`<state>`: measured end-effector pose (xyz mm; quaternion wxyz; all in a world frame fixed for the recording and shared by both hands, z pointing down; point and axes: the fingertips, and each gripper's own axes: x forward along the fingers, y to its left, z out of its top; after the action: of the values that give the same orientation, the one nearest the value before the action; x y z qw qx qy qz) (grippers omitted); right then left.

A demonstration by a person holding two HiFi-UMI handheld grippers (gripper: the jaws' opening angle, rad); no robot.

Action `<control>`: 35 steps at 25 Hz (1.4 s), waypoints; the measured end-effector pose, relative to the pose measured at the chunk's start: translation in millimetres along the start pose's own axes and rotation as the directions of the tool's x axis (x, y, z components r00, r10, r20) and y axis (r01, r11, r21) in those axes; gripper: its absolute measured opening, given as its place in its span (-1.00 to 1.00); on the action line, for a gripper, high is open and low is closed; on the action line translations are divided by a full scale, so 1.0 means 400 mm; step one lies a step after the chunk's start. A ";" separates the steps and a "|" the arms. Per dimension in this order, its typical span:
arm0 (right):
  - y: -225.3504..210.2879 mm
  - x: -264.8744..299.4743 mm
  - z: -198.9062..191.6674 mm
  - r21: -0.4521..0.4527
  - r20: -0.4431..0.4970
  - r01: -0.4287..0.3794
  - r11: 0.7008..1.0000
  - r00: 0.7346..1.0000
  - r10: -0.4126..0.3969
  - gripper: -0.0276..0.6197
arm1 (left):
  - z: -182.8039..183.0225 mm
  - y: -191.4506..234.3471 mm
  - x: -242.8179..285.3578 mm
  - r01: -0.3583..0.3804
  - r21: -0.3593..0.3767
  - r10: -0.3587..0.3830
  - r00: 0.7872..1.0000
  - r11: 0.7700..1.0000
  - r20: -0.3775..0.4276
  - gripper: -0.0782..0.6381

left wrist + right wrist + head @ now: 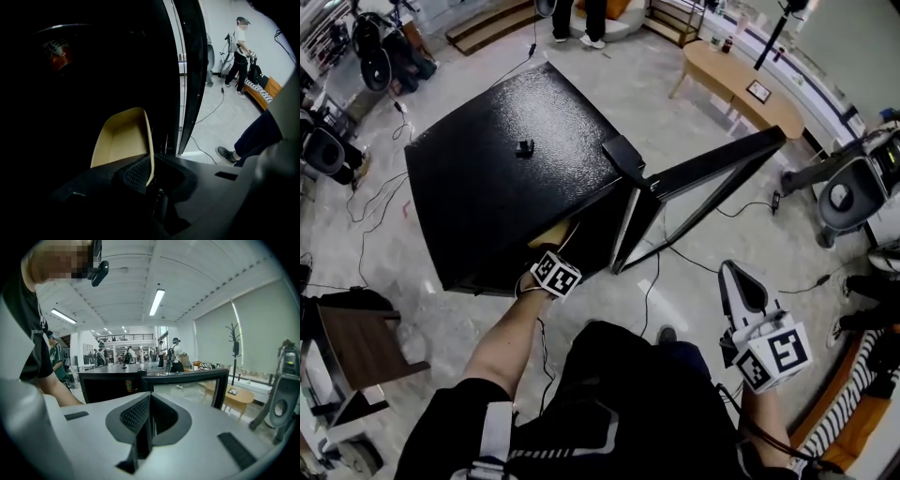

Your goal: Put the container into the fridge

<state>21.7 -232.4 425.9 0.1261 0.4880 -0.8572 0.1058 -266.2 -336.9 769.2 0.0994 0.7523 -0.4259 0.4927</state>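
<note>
Your left tongs [150,169] are clamped on the rim of the beige container [121,138], which reaches ahead of them inside the black fridge [502,178], just left of its open door [703,187]. Your right tongs [147,412] are closed on nothing, well apart from the left ones

Container [123,140] in fridge [506,178], door [703,187] rightward

Black cables [712,269] trail across a pale polished floor [694,141]; a light wooden table [736,80] stands at the far side; a dark brown side table [356,342] sits at left; a striped bench [853,412] lines the right; a person [240,56] stands beyond; strip lights [157,302] run overhead.
</note>
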 end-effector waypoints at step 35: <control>0.004 -0.040 -0.017 0.024 -0.015 -0.012 1.000 1.000 0.012 -0.87 | 0.021 0.068 0.026 -0.120 0.037 0.121 0.993 0.992 -0.002 -0.34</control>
<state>28.8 -216.7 427.0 0.1261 0.4834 -0.8579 0.1204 -279.2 -364.2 766.2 0.0566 0.7259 -0.4613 0.5071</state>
